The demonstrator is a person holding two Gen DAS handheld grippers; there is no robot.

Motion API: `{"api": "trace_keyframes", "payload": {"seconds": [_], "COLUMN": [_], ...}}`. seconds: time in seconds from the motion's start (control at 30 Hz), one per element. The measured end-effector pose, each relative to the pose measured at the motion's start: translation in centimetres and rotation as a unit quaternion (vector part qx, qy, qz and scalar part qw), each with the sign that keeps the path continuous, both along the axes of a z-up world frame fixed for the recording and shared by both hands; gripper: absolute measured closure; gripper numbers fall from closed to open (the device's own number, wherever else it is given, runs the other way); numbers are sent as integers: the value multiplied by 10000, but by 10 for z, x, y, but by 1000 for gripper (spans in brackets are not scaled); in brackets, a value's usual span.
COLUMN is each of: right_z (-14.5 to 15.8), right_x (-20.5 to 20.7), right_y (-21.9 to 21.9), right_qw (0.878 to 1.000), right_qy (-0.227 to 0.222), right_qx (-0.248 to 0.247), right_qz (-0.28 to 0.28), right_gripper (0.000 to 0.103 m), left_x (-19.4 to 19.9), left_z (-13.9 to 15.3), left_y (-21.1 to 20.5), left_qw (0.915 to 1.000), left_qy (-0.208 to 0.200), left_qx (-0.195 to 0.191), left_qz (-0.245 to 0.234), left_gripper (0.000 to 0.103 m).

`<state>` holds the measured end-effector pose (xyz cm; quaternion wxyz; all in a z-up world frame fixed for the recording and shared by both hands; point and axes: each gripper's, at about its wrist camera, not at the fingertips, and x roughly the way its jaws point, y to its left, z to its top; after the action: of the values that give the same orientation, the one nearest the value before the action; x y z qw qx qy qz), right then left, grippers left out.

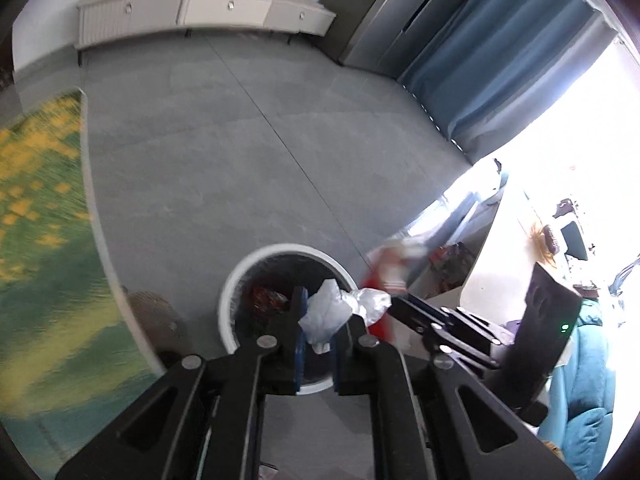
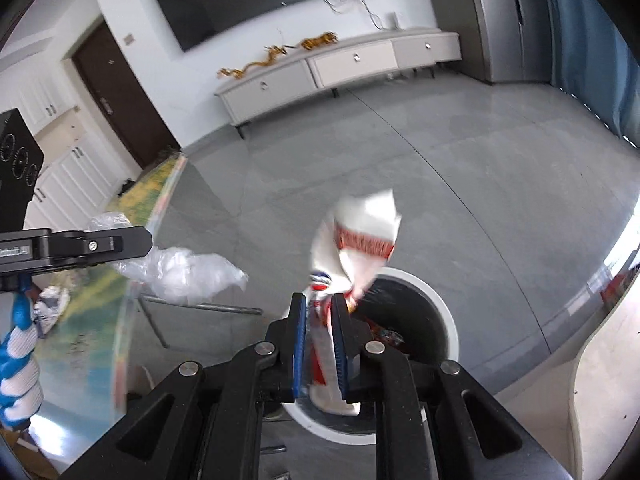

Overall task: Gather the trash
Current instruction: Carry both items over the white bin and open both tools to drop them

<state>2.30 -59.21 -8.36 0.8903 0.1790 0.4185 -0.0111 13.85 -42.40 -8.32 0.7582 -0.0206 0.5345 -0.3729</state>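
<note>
Bin (image 1: 240, 280) sits below; left gripper (image 1: 318, 334) pinches crumpled plastic (image 1: 332, 308), right gripper (image 2: 320, 336) pinches a snack wrapper (image 2: 360, 236)

Daylight floods both views from a window (image 1: 568, 128) on the right, blown out to pure white in the left wrist view. The grey floor (image 2: 460, 168) carries a soft sheen and a bright glare strip near its right edge. Motion blur smears the green-yellow tabletop (image 1: 36, 208) and the red-and-white wrapper (image 1: 390, 268). Fisheye distortion bends the cabinet (image 1: 200, 12) and darkens every corner with black vignette.
</note>
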Motion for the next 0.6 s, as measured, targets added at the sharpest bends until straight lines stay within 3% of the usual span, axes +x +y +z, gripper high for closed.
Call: {"api": "trace_keyframes", "payload": {"seconds": [0.07,0.13,0.33,0.6], "right_z": [-9,-16,-12,51], "right_x": [2,1,-9,-23], "right_y": [-4,-7,-5,14], "right_qw": [9999,9996,9995,9986], "right_qy": [113,183,157,-450], "right_qx": [-29,-22,70,-58], "right_qz": [-92,-202,-276,-265], "right_gripper": [81,71,68,56], "left_x": [2,2,-5,-19], "left_z": [-12,-20,-14,36], "left_y": [-5,-5,11,62], "left_qw": [9998,9996,9998,9968], "left_qy": [182,272,172,-716], "left_qx": [5,-29,-96,-4], "left_qz": [-13,2,-35,347], "left_gripper": [59,51,51,51]}}
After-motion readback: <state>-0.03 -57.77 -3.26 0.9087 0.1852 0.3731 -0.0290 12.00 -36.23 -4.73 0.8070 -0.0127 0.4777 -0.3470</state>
